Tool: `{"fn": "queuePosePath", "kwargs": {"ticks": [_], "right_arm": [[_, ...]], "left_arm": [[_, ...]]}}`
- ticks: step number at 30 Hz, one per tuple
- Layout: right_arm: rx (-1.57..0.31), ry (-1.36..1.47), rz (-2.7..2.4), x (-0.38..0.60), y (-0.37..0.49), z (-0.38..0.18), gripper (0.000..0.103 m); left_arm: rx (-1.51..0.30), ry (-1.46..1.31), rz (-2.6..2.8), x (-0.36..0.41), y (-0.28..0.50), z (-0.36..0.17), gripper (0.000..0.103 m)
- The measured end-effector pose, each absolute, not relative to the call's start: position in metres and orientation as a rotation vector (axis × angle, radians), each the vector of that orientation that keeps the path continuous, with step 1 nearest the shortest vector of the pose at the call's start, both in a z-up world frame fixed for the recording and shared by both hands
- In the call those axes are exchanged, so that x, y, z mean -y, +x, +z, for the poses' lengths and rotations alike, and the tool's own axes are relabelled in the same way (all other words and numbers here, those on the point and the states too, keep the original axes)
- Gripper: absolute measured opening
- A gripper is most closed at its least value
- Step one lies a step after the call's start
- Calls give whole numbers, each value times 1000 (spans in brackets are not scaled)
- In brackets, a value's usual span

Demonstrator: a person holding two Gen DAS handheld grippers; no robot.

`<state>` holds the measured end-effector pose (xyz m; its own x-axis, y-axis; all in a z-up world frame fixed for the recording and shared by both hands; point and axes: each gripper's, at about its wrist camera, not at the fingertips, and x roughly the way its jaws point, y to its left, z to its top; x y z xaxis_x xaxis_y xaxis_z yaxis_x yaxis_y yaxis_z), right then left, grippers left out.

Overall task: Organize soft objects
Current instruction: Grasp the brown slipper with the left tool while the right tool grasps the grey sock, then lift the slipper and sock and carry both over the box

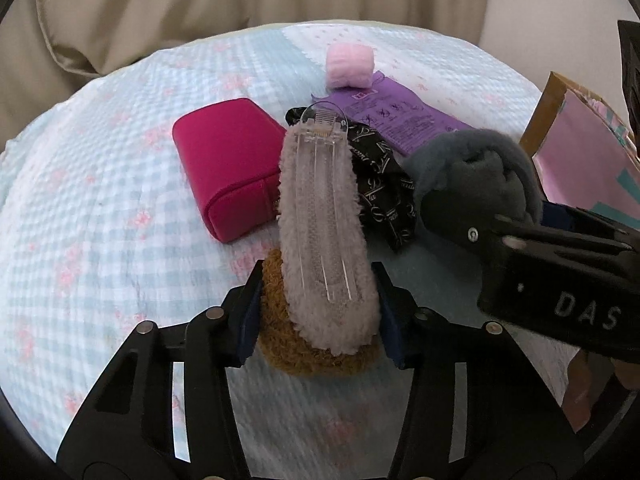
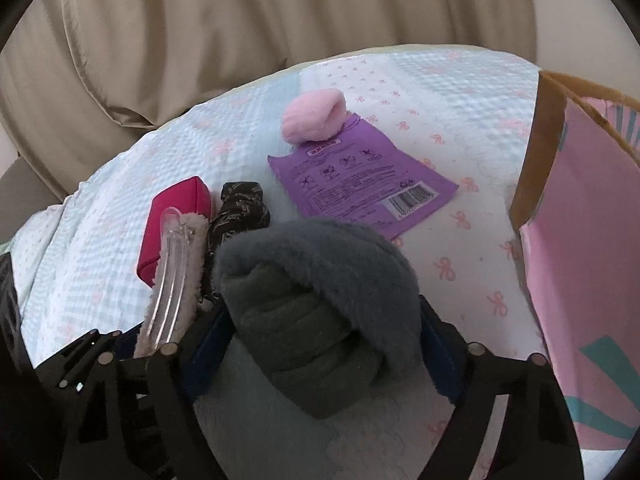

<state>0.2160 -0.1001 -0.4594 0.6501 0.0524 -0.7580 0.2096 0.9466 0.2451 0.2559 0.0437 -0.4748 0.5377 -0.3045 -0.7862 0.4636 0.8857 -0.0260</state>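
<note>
My left gripper [image 1: 318, 312] is shut on a fuzzy beige hair clip [image 1: 326, 240] with a clear plastic comb, with a brown fuzzy piece [image 1: 276, 320] under it. My right gripper [image 2: 324, 344] is shut on a rolled grey fleece bundle [image 2: 320, 292], which also shows in the left wrist view [image 1: 476, 184] beside the clip. The clip shows at the left of the right wrist view [image 2: 176, 264]. A pink fluffy roll [image 2: 314, 118] lies at the far side of the bed, touching a purple packet [image 2: 360, 184].
A magenta pouch [image 1: 228, 164] and a black patterned scrunchie [image 1: 384, 184] lie on the checked quilt [image 1: 100, 240]. A cardboard box with pink lining [image 2: 580, 240] stands at the right. A beige duvet [image 2: 240, 20] lies behind.
</note>
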Motion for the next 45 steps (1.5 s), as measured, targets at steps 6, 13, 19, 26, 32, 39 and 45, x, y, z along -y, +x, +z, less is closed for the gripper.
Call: {"fn": "queuePosePath", "kwargs": {"ticks": [6,13,19,26,32,39,45], "right_arm": [[-853,331,-101,101,213,-454,56],[-837,307,-109,96,209,-442,46],[-818,313,-121,99,202,-420,45],[-799,304,-113,97,188,-368,45],[-768,311,-109,105,164,-293,45],[-729,286,-88,130,122,-200,45],[-700,238,-95,179,83,-143,45]], "left_arm": [[-897,179,-448,-48,255,-470,41],[-900,143,-423,-58,252,-457,41],[-881,127,-404,-64,247,-433,41],[-861,89,-357,-70,236,-382,41],[-849,54,-314,-75,216,-310,41],[-832,-45,-257,-74,183,-211,41],[-793,-64,-249,-36,155,-151,41]]}}
